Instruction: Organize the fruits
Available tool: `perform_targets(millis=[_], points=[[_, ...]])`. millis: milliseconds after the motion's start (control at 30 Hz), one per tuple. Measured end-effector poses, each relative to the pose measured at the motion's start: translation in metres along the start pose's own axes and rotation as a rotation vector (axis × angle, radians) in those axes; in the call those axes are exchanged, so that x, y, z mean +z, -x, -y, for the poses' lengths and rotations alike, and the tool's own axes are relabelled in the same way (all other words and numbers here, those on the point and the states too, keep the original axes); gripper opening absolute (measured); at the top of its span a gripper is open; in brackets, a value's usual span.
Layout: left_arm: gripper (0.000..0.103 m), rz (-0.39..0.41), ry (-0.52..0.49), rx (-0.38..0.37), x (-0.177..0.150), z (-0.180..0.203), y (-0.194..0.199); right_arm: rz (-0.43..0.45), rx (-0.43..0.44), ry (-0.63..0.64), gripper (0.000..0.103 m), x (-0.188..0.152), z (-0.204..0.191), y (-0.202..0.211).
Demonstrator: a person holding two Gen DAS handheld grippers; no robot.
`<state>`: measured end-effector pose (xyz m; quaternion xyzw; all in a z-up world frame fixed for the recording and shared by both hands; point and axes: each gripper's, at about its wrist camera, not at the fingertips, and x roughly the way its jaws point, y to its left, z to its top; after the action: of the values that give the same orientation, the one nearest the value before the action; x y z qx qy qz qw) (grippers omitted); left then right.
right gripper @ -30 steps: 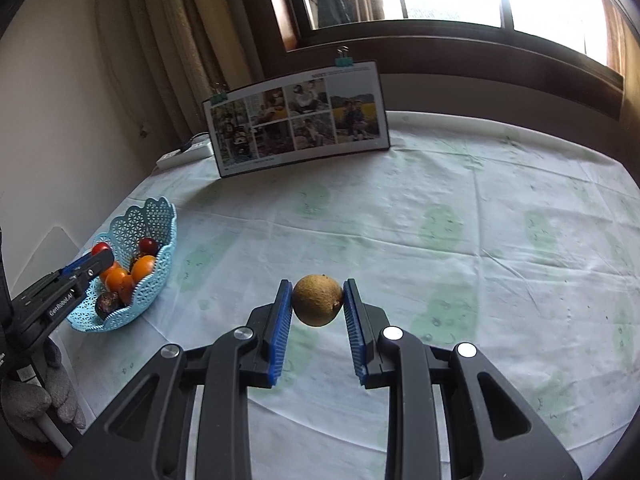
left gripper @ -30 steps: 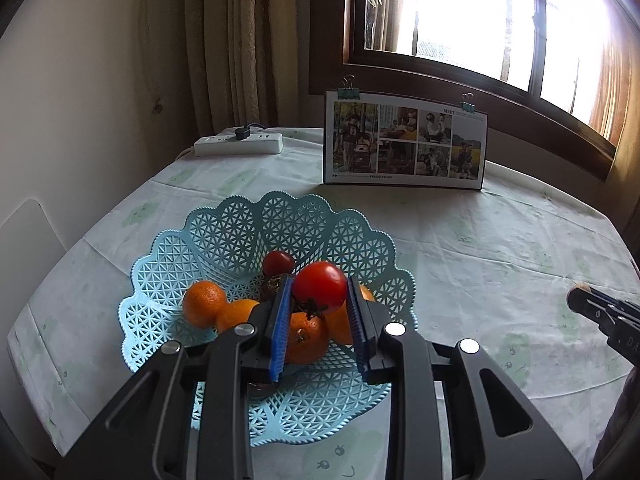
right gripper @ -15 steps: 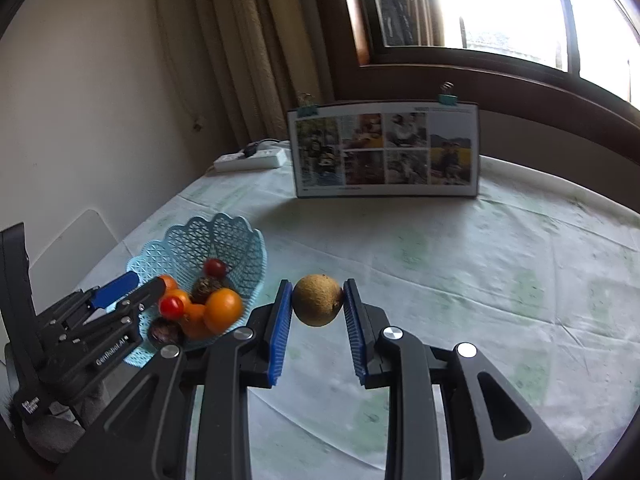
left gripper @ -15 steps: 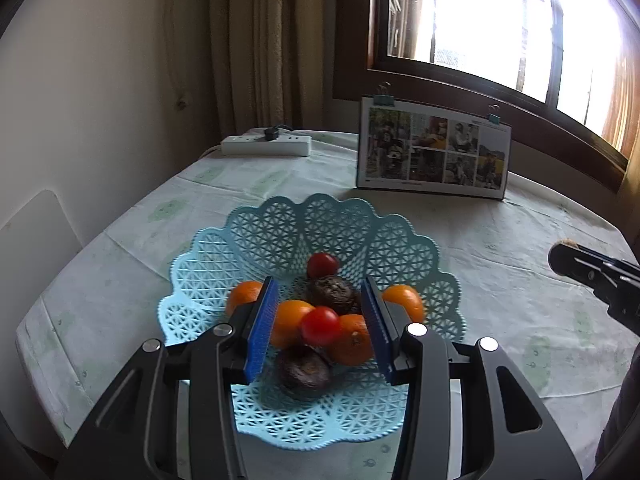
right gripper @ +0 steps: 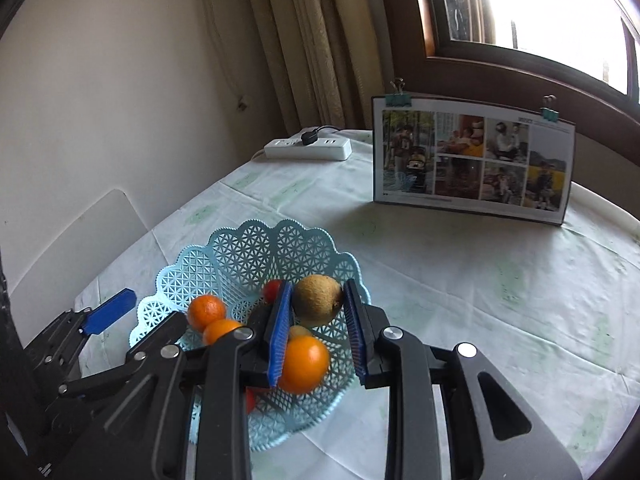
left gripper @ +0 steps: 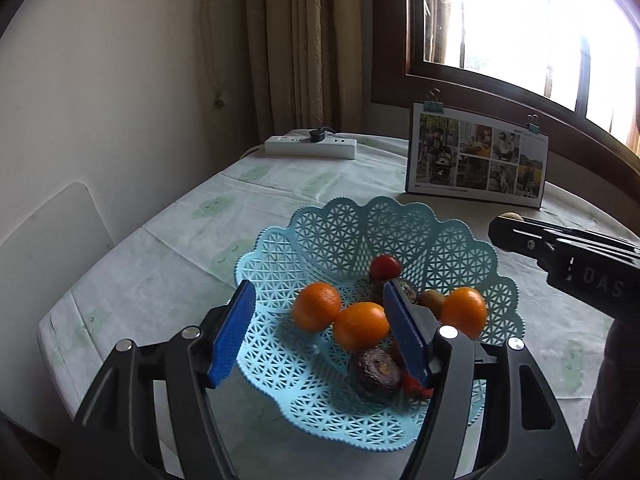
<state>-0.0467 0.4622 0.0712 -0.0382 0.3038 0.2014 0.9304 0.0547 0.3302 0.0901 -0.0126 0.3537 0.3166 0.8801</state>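
**Kiwi over basket, left tongs empty**

Your right tongs are clamped on a kiwi, pads pressed to both its sides, hanging just above the near-right part of the basket. Your left tongs are spread wide with nothing between the pads, low over the basket's front-left.

Basket contents, left wrist view: three oranges, one left, one centre, one right. A red tomato sits at the back. A dark purple fruit is at the front, with a second dark one partly hidden behind your right pad. A small brownish fruit lies beside the right orange. There's a bit of red under the right pad; can't tell what it is.

The basket sits on the tabletop, left side. A photo board and power strip are at the far edge, well apart from it.
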Motion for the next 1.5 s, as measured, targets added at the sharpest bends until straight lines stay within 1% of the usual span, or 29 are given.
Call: perform_targets(millis=[233,500,533,567,600,700,733,767,800,900,933,967,1033,1100,1133,1167,1200,1267,1300,1367,1500], points=[[0.068,-0.009,0.019,0.017,0.000,-0.010,-0.004,-0.022,-0.002,-0.006,0.026,0.003,0.002,-0.016],[0.069,-0.023,0.024,0.021,-0.001,-0.012,-0.010,-0.058,0.010,-0.015,0.027,0.002,0.003,-0.032],[0.075,-0.024,0.024,0.023,-0.001,-0.012,-0.010,-0.058,0.015,-0.020,0.028,0.003,0.003,-0.033],[0.083,-0.023,0.026,0.025,-0.001,-0.013,-0.009,-0.055,0.015,-0.027,0.033,0.003,0.004,-0.033],[0.085,-0.020,0.027,0.027,0.000,-0.013,-0.010,-0.051,0.014,-0.032,0.035,0.004,0.005,-0.032],[0.086,-0.015,0.029,0.033,0.000,-0.013,-0.008,-0.042,0.008,-0.038,0.041,0.003,0.008,-0.028],[0.090,-0.017,0.030,0.037,0.000,-0.013,-0.009,-0.041,0.006,-0.041,0.048,0.001,0.010,-0.026],[0.097,-0.016,0.031,0.040,0.000,-0.013,-0.008,-0.037,0.003,-0.046,0.055,0.000,0.012,-0.023],[0.098,-0.014,0.033,0.044,0.000,-0.013,-0.008,-0.033,0.000,-0.050,0.058,-0.002,0.015,-0.020],[0.099,-0.005,0.035,0.053,0.000,-0.013,-0.006,-0.022,-0.030,-0.037,0.064,-0.010,0.020,-0.010],[0.099,-0.005,0.036,0.056,0.000,-0.012,-0.005,-0.017,-0.037,-0.032,0.072,-0.012,0.021,-0.007],[0.100,-0.003,0.037,0.058,0.000,-0.012,-0.004,-0.006,-0.049,-0.022,0.076,-0.015,0.021,-0.002],[0.100,0.003,0.038,0.066,0.000,-0.011,-0.003,0.011,-0.065,0.004,0.079,-0.021,0.021,0.007],[0.100,0.006,0.039,0.070,0.001,-0.010,-0.001,0.031,-0.078,0.028,0.085,-0.026,0.018,0.016],[0.100,0.007,0.039,0.072,0.001,-0.010,0.000,0.044,-0.081,0.037,0.090,-0.028,0.017,0.020],[0.100,0.012,0.037,0.078,0.001,-0.009,0.002,0.064,-0.089,0.054,0.092,-0.031,0.014,0.025],[0.100,0.019,0.033,0.087,0.001,-0.008,0.004,0.073,-0.097,0.066,0.093,-0.033,0.012,0.028],[0.100,0.040,0.021,0.117,0.000,-0.005,0.009,0.083,-0.121,0.092,0.098,-0.038,0.007,0.031],[0.100,0.045,0.018,0.126,0.000,-0.005,0.011,0.080,-0.135,0.104,0.098,-0.040,0.005,0.032],[0.100,0.057,0.012,0.151,-0.002,-0.005,0.016,0.077,-0.123,0.116,0.098,-0.043,0.003,0.033],[0.100,0.070,0.014,0.193,-0.004,-0.008,0.024,0.102,-0.113,0.141,0.098,-0.049,-0.003,0.042]])
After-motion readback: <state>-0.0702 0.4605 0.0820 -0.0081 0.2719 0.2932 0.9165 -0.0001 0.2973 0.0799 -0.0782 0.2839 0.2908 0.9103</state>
